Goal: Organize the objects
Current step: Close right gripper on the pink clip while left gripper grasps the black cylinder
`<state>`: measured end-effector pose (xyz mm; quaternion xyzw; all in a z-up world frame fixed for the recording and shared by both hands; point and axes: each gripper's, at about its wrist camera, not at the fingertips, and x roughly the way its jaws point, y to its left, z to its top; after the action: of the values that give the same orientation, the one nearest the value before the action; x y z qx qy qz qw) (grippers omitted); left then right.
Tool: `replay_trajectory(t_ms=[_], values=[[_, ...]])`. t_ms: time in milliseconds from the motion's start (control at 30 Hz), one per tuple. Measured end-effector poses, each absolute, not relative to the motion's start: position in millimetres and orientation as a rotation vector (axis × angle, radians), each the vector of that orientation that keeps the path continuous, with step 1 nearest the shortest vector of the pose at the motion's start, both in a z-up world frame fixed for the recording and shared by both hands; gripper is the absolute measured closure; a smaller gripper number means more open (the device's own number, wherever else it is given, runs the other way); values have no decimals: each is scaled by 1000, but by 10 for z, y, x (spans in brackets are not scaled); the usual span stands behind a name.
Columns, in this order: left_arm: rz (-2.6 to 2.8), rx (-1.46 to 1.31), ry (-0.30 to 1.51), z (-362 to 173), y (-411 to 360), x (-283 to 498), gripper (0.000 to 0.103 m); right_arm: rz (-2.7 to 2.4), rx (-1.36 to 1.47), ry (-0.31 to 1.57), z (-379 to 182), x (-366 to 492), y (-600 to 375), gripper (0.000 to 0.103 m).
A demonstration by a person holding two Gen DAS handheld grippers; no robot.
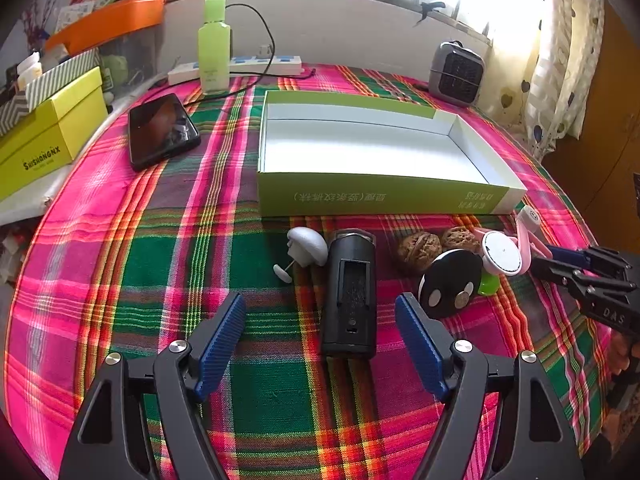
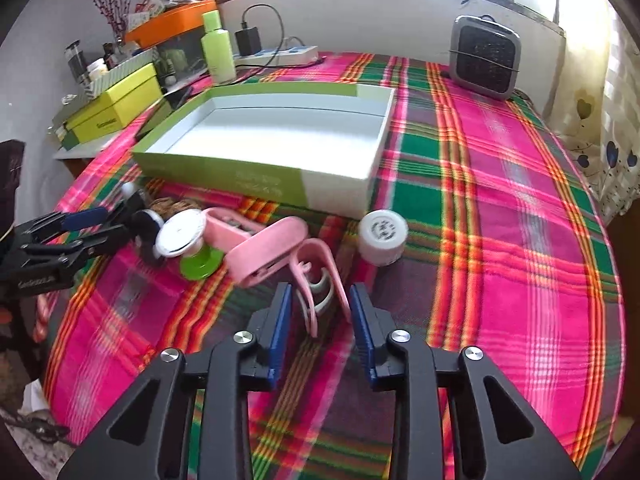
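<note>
Left wrist view: left gripper [image 1: 320, 334] stands wide open, holding nothing; the black rectangular plastic device [image 1: 351, 292] lies between its fingers, untouched. The empty green-and-white cardboard box [image 1: 376, 152] sits beyond.

Right wrist view: right gripper [image 2: 320, 312] is narrowed around the pink plastic clip [image 2: 316, 280]; contact is unclear (motion blur). Risk: the springy clip may squirt free under an off-centre pinch.

The yellow-green box [image 1: 48, 136] reads "SHISHANGNX"; the right gripper [image 1: 560, 258] body bears "DAS".
</note>
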<state>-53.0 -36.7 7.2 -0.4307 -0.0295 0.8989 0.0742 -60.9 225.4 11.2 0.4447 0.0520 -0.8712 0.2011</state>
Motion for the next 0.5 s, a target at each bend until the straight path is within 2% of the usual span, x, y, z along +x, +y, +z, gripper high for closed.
replay_trajectory(t_ms=[333, 500], values=[[2724, -1297, -57, 48, -367, -538, 26, -2491, 1260, 129, 112, -697, 2262, 73], [2747, -1310, -43, 40, -322, -576, 26, -2525, 1233, 196, 93, -719, 2177, 73]])
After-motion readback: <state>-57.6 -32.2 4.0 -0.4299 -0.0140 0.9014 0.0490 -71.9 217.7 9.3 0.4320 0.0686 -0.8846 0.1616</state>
